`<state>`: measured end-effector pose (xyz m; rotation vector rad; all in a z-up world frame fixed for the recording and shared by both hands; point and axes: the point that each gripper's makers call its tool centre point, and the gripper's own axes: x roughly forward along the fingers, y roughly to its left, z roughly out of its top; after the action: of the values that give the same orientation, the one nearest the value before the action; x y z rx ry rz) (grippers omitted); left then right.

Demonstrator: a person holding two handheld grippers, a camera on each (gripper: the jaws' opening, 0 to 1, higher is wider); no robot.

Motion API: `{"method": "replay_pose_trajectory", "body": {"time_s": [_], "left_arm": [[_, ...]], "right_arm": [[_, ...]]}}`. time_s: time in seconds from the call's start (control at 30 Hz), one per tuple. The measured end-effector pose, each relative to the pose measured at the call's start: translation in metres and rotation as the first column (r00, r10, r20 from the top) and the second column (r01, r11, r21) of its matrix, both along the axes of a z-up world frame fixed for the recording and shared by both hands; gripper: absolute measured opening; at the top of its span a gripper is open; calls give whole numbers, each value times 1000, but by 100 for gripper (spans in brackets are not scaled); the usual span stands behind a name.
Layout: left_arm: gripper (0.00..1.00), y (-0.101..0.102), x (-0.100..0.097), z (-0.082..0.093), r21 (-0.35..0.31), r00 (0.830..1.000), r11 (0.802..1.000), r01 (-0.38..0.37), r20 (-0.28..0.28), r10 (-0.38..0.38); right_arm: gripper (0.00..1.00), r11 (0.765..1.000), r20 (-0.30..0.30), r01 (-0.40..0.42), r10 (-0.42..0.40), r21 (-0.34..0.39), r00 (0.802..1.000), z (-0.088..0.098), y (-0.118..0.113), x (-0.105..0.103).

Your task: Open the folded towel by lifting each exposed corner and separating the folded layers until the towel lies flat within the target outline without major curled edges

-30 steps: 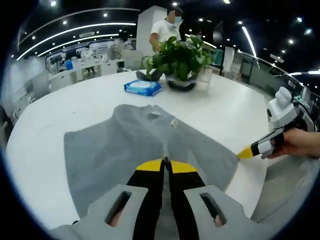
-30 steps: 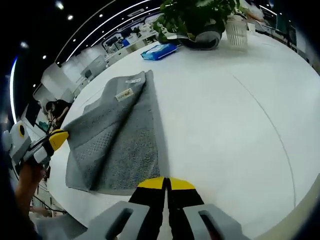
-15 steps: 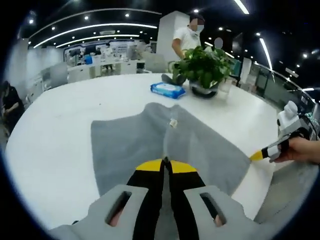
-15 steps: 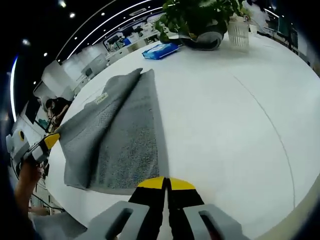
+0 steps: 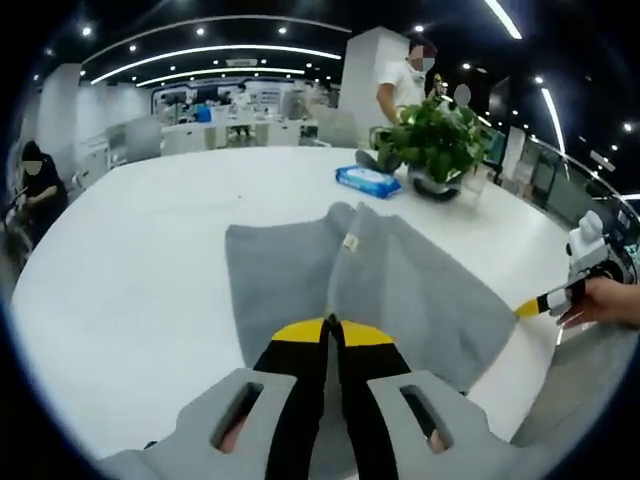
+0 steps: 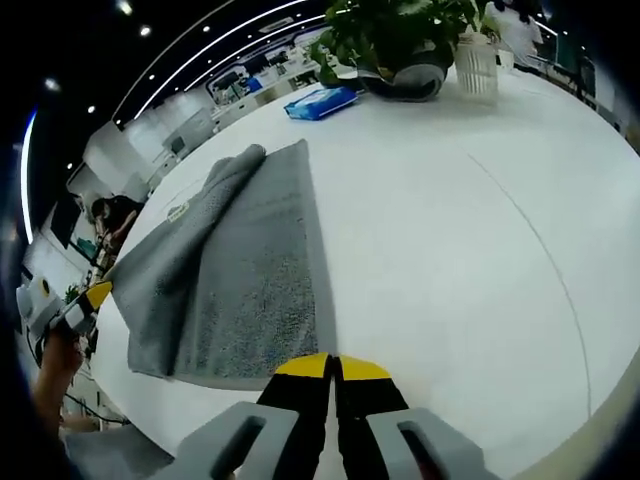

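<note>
Left tongs [image 5: 332,325]: yellow tips together, clamped on near edge of grey towel [image 5: 400,290], upper layer raised ahead of them. Right tongs [image 6: 333,365]: tips pressed together, pinching the towel's near edge, cloth spreading ahead and leftward over white table [image 6: 480,220]. Beyond towel: blue wipes pack [image 5: 369,181], potted plant [image 5: 440,140].

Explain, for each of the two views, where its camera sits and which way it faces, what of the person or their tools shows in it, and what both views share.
Left gripper view: rides on the left gripper, shut on the grey towel, facing across the white table toward the potted plant; the person's hand shows at right.
Right gripper view: rides on the right gripper, jaws together at the towel's near edge, facing along the table; the left gripper shows at far left.
Shared: towel, plant, blue wipes pack, table.
</note>
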<state>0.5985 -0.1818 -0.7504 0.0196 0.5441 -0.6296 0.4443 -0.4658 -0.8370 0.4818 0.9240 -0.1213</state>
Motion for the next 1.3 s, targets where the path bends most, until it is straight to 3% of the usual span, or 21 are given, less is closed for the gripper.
{"method": "replay_pose_trajectory", "body": {"time_s": [0.43,0.8,1.3], "left_arm": [[3,49,8,2,-5,993,993,-114,5,114],[3,94,6,-10,5,977,977,-212,-19,212],[3,125,5,-20,9,961,962,-273,-39,273]], "right_arm": [[0,1000,4,-1,1,-1,1000,0,0,0],[0,1000,6,2,-2,4,1000,0,0,0],[0,1000,9,10,-10,19,1000,1,0,0]]}}
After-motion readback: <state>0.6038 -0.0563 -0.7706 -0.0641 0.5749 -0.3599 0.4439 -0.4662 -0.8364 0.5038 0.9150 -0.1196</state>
